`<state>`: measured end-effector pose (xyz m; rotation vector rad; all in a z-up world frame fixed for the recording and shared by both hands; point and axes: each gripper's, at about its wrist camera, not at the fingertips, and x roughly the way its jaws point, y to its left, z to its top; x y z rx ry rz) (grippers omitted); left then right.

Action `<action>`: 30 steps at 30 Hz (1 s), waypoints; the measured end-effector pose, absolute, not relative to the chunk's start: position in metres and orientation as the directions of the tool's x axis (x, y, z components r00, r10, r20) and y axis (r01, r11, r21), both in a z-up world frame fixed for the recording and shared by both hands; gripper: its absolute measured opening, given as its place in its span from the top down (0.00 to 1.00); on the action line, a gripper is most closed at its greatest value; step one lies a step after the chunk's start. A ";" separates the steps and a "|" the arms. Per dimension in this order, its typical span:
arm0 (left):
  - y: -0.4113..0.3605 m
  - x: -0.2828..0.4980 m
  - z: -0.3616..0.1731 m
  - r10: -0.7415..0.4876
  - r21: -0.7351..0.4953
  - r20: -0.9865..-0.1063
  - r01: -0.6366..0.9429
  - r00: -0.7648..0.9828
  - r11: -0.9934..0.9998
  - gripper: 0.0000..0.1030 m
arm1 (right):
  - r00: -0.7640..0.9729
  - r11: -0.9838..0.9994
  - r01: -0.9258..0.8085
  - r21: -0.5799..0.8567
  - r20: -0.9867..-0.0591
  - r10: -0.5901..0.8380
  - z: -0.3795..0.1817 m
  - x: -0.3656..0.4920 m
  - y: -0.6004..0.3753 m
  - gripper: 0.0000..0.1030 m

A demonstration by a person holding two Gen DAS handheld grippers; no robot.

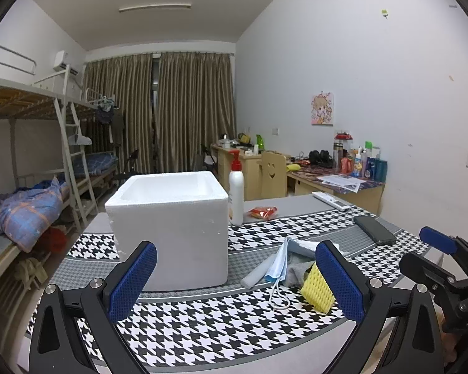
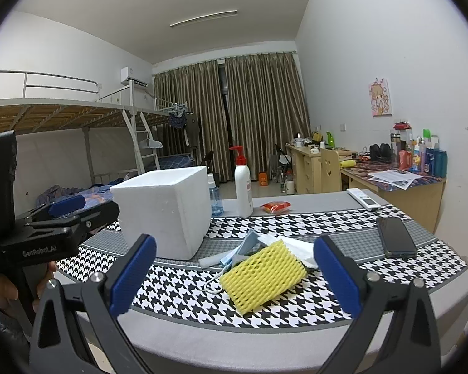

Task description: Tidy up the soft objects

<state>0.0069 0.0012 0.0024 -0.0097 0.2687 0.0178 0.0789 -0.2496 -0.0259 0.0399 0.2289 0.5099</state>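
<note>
Both grippers gape wide, empty: left gripper (image 1: 235,277) at lower centre; right gripper (image 2: 234,275) w/ yellow foam net (image 2: 262,275) between its fingers; styrofoam box (image 2: 165,208) centre-left.

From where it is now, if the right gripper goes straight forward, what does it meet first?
Most likely the yellow foam net, which lies on top of the soft pile between the open right gripper fingers. Depth is hard to judge.

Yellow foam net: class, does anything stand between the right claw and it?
Nothing visible does. The right claw is open with the yellow foam net directly ahead between its fingers, lying on top of the pile, only bare tablecloth in front of it.
</note>
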 end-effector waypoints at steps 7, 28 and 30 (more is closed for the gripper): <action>0.000 0.009 0.003 0.008 0.007 -0.268 -0.006 0.963 1.000 0.01 | 0.851 0.879 -0.466 0.101 -0.222 0.476 -0.026 0.086 -0.247 0.01; -0.002 0.036 -0.006 -0.038 0.004 -0.324 0.042 0.945 0.999 0.01 | 0.859 0.908 -0.406 0.104 -0.295 0.418 -0.033 0.110 -0.243 0.01; -0.004 0.042 -0.009 -0.053 0.006 -0.341 0.059 0.939 0.998 0.01 | 0.857 0.911 -0.400 0.103 -0.310 0.412 -0.035 0.116 -0.242 0.01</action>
